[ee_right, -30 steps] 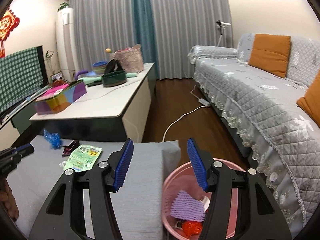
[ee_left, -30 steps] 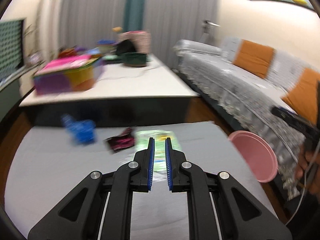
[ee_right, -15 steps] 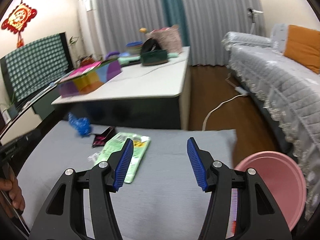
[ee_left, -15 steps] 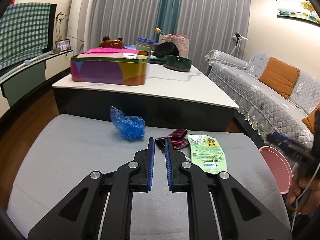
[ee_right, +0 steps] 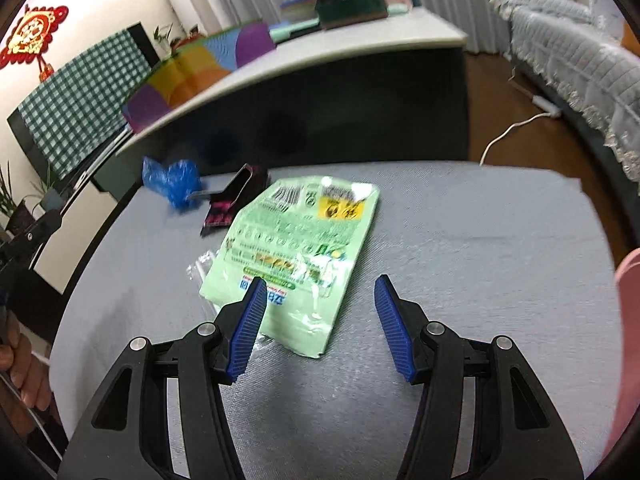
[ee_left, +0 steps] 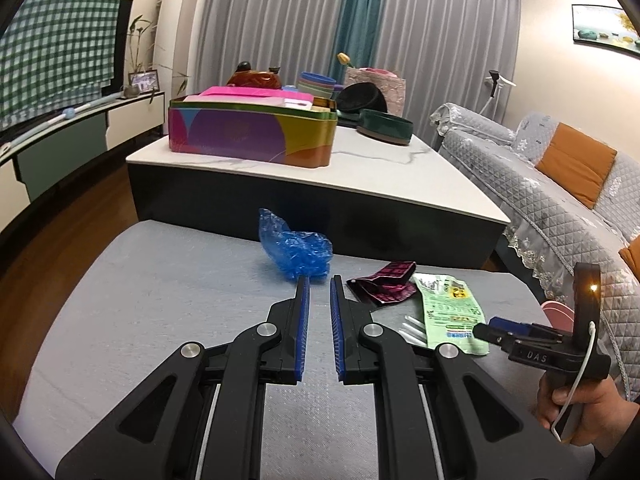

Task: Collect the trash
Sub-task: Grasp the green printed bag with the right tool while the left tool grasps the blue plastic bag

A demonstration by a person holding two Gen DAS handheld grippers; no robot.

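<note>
On the grey counter (ee_right: 460,220), green packet (ee_right: 304,248) lying flat, long axis running from the near edge away toward the dark wrapper (ee_right: 236,200). Right tool (ee_right: 318,312) above its near end, jaws well apart, empty. Only in the left view: left tool (ee_left: 319,300) nearly together, empty, aimed at the blue bag (ee_left: 298,250).

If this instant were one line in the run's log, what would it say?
task: collect trash | right gripper: open, above green packet | left gripper: nearly shut, empty, near blue bag | pink bin: right edge

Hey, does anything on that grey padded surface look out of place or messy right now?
Yes. Loose litter lies on the grey surface: a crumpled blue plastic bag, a torn dark pink wrapper and an empty green packet lying askew, with clear scraps beside it.
</note>
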